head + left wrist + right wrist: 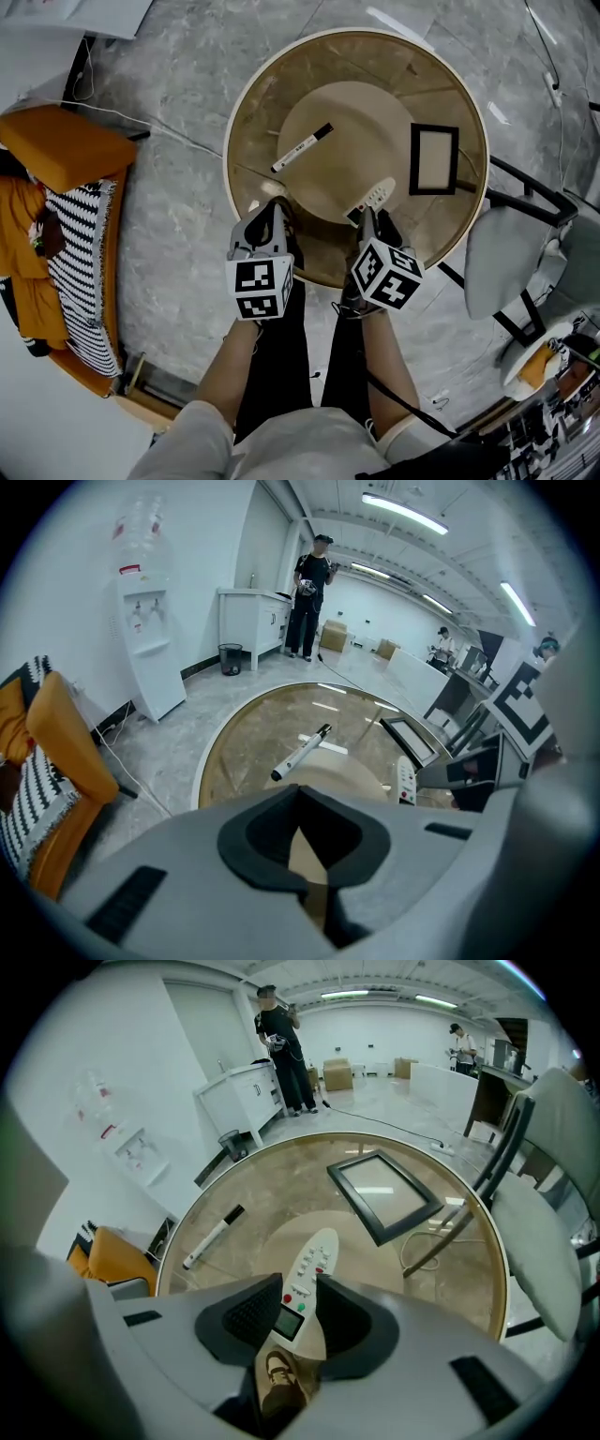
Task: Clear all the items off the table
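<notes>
White plastic remote control [377, 197] lies flat on the round glass tabletop [258, 103], about 5 o'clock from centre. Its long axis points toward 1 o'clock, display end nearest me.

My right hand-held gripper [372, 222] is tipped steeply down over that near end, jaws apart and straddling it. Right gripper view shows the small screen and the red and green buttons between the pads. Pads not pressing it as far as I can tell, so no grip yet. Judgement: the near end is the closest reach from the rim, and the jaws span the narrow way across the body, so closing should pinch the long sides. Remote is thin and flat on glass, so it could skid or pivot if one pad bites first.

Left hand-held gripper [275, 208] sits at about 7 o'clock near the rim, jaws together, nothing in them. Judgement: waiting there, aimed roughly at the white marker pen with black cap [302, 147] at 9 o'clock, well apart from the remote. Round pen, likely to roll.

Black rectangular frame [434, 158] lies flat at 3 o'clock, apart from both grippers. Three items on the glass, so clearing looks barely begun.

Beige round base [337, 112] shows through underneath. Grey chair [506, 248] stands near the rim at 4 o'clock.
</notes>
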### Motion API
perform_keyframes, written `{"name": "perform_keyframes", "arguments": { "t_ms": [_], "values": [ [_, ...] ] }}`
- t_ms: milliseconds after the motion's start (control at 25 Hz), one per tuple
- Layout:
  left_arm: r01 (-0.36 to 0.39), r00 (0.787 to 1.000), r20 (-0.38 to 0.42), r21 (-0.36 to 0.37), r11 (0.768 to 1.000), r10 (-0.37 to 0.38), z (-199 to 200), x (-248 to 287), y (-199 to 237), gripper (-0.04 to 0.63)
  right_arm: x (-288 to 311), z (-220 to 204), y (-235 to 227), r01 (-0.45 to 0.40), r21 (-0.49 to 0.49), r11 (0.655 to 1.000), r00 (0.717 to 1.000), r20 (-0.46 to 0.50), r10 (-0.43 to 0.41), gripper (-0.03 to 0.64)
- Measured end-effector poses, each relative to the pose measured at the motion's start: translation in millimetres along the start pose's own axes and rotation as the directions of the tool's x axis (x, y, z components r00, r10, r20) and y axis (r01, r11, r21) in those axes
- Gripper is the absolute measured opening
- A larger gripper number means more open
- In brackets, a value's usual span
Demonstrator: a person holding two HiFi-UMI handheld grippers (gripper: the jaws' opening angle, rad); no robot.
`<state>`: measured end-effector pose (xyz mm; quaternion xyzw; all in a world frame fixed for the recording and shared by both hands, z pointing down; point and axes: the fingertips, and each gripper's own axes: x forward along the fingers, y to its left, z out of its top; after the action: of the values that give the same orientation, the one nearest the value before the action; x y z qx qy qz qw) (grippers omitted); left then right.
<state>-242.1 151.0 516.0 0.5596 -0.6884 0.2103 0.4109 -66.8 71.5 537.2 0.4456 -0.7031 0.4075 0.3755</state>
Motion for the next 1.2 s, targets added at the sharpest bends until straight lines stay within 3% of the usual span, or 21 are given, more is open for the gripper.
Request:
{"name": "perform_keyframes", "arguments": {
  "t_ms": [320,560,1040,1200],
  "values": [
    [0.005,1.0,-0.027,0.003,1.0,-0.005,-17.1,3.7,2.5,0.0,14.9,-8.8,-2.9,0.042,0.042,0.998,0.999,-0.02,-0.041,0.243],
    [0.007,0.999,-0.036,0.003,1.0,-0.007,-23.7,6.8,5.6,0.0,29.1,-16.8,-2.1,0.074,0.073,0.995,0.996,-0.045,-0.071,0.275],
    [0.024,0.999,-0.048,-0.003,1.0,-0.024,-30.7,13.4,4.3,0.0,42.0,-15.9,-5.4,0.134,0.059,0.989,0.989,-0.068,-0.13,0.267],
    [0.026,0.999,-0.045,0.001,1.0,-0.026,-31.0,15.4,4.8,0.0,44.0,-17.3,-6.9,0.182,0.018,0.983,0.98,-0.084,-0.18,0.199]
  ]
}}
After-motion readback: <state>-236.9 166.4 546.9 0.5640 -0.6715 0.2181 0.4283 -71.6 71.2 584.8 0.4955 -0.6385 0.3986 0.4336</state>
